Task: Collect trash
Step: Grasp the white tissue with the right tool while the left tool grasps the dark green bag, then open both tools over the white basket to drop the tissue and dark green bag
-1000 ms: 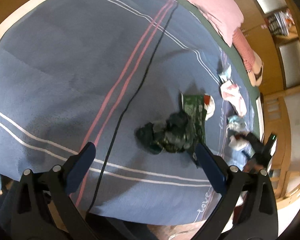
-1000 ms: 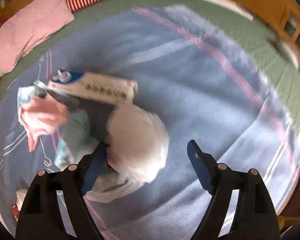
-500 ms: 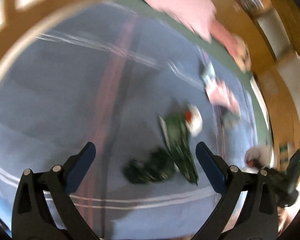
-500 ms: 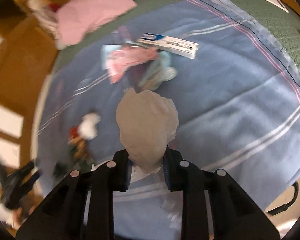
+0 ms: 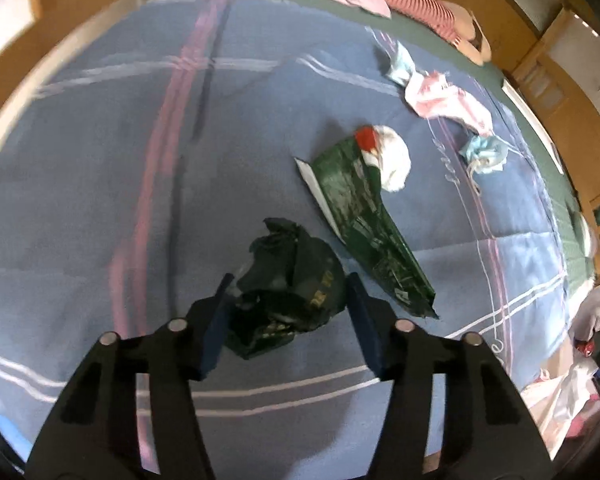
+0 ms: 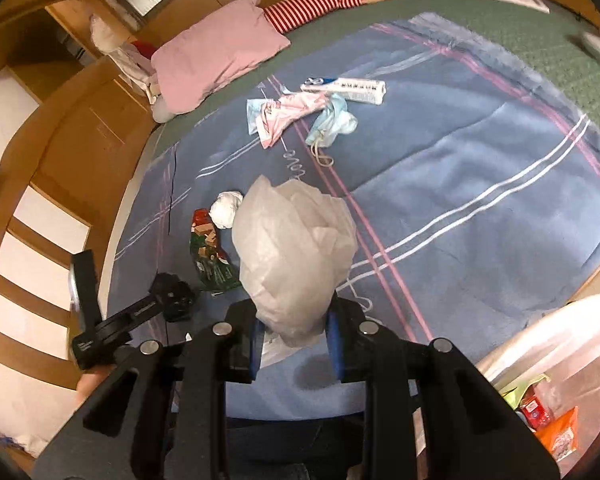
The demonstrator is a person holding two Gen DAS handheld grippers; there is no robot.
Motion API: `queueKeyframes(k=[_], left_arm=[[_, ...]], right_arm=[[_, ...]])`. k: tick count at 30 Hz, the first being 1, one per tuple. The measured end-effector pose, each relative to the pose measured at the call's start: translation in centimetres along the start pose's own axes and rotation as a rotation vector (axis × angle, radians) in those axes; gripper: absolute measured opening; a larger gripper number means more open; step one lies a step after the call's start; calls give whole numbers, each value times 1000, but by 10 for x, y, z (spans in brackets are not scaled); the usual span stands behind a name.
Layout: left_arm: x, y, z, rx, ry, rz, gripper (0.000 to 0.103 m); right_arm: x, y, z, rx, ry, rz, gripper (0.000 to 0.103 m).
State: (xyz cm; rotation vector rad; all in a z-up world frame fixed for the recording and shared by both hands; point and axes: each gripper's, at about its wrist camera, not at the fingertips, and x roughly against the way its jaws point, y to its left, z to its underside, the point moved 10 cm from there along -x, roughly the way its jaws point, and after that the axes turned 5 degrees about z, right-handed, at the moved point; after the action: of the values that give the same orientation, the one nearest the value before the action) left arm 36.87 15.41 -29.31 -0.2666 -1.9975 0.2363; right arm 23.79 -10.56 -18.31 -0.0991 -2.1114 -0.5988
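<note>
Closing around the crumpled dark wrapper [image 5: 288, 284] on the bed's blue blanket [image 5: 100, 160], the left gripper [image 5: 286, 316] has its fingers either side of it, not clearly pressing yet. The right gripper [image 6: 294, 334] is clamped on a white plastic wad [image 6: 296, 248]. Risk: the springy wrapper could squirt out, or the fingers could pinch blanket; the flimsy wad could slip.

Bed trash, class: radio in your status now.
Left gripper closing around black wrapper. Right gripper shut on white plastic wad. Green packet beside black wrapper; nothing blocking.
</note>
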Motion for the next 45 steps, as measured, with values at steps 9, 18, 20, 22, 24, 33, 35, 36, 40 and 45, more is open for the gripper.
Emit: queueKeyframes(k=[9, 18, 20, 22, 24, 33, 35, 36, 40, 45], left_arm=[[99, -5, -23, -70, -281, -20, 55], [100, -38, -13, -96, -254, 100, 54], [101, -51, -11, -116, -261, 125, 54], [103, -66, -7, -142, -271, 164, 54], [104, -78, -3, -157, -272, 211, 54], [105, -127, 20, -170, -212, 468, 54], [106, -147, 32, -166, -168, 575, 54], [111, -168, 43, -187, -138, 665, 53], [131, -240, 93, -364, -67, 831, 54], [135, -319, 184, -622, 78, 914, 54]], right_arm=[[29, 4, 5, 83, -92, 72, 27], [106, -45, 7, 156, -134, 251, 27], [115, -58, 15, 154, -112, 284, 27], [121, -81, 30, 135, -65, 332, 27], [120, -95, 42, 117, -15, 357, 33], [135, -151, 75, -43, 15, 453, 73], [154, -154, 61, -102, -85, 437, 77], [163, -157, 57, -120, -124, 435, 77], [211, -157, 34, -183, -320, 402, 81], [227, -149, 16, -176, -377, 341, 82]])
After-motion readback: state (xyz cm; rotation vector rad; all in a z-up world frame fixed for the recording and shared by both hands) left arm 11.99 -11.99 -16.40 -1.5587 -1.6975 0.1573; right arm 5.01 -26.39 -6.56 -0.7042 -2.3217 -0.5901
